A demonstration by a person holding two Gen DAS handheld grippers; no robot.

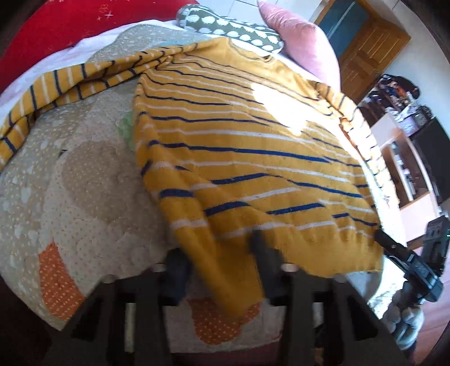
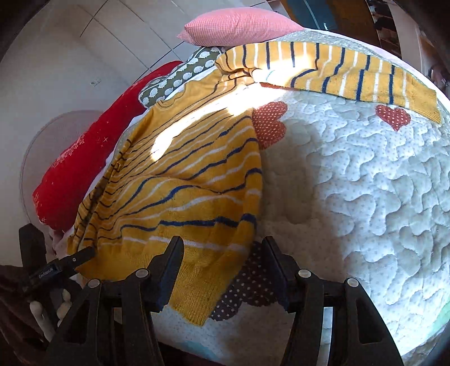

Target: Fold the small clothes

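- So there's a mustard-yellow striped sweater (image 1: 239, 157) lying on a quilted bedspread (image 1: 84, 180) with heart patches, body mostly flat, hem at the near edge of the bed.
- One sleeve (image 2: 337, 73) is stretched straight out across the quilt, up around 1 o'clock in the right wrist view. The other side of the sweater looks bunched along its edge, can't really tell how that sleeve lies.
- The left gripper (image 1: 222, 270) has its fingers pressed together on the hem corner at 6 o'clock of its own view; the fabric drapes over the fingers and they look blurry, but it reads as a pinch on the knit.
- The right gripper (image 2: 222, 267) is spread wide, with the other hem corner lying between its fingers. The pads aren't pressing on it, so no grip there yet.
- Progress-wise I'd say this is barely started: garment is laid out, no fold is visible anywhere, sleeve isn't tucked in.
- Left to do, my guess: get the right side clamped on the hem, bring the sleeves in, then fold the body over.
- Pillows up at 12 o'clock, a pink one (image 2: 239, 25) and a red one (image 2: 92, 157), are clear of the work.
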